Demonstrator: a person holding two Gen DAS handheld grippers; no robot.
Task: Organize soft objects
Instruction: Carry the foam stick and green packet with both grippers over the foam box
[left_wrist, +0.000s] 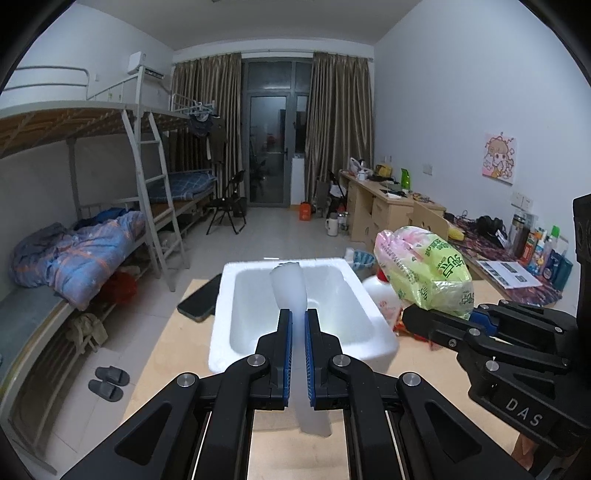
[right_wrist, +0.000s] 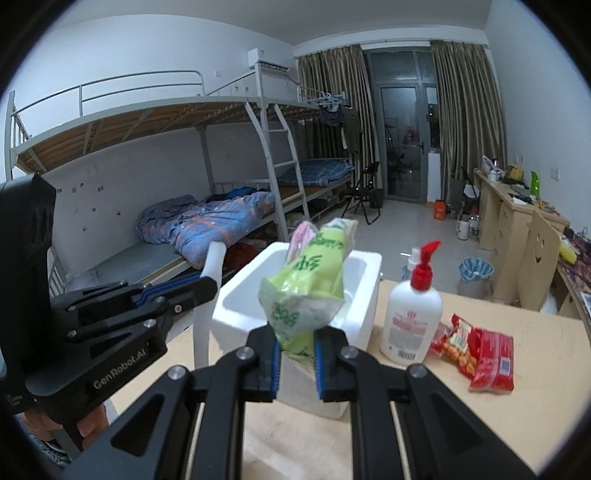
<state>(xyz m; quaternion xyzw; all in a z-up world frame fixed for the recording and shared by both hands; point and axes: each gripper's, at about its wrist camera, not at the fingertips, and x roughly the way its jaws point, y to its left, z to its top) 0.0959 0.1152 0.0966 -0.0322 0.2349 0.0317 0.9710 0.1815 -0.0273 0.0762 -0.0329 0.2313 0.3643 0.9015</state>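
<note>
So your left gripper (left_wrist: 298, 314) is clamped on a white foam strip (left_wrist: 289, 284), holding it upright over the near edge of the white foam box (left_wrist: 364, 317), with the strip's top poking up above the box's hollow and its lower end hanging down between the fingers. Your right gripper (right_wrist: 295, 341) is squeezed tight on a green and pink tissue pack (right_wrist: 314, 284), pinching it by its bottom end so the pack stands up and leans a bit away from you, right in front of the same foam box. In the left wrist view that pack floats at the right side of the box, off the worktop (left_wrist: 184, 354), so it's in the air and not resting on anything. On the worktop just right of the box you've got a white lotion bottle with a red pump (right_wrist: 412, 314) standing upright, and just right of that a red snack packet (right_wrist: 476, 354) lying flat, touching or nearly touching the bottle's base. A black phone (left_wrist: 199, 297) lies on the far left corner of the worktop, tucked against the box's left wall. Past the worktop there's a bunk bed (right_wrist: 207, 206) with a rumpled blue quilt along the left wall.
</note>
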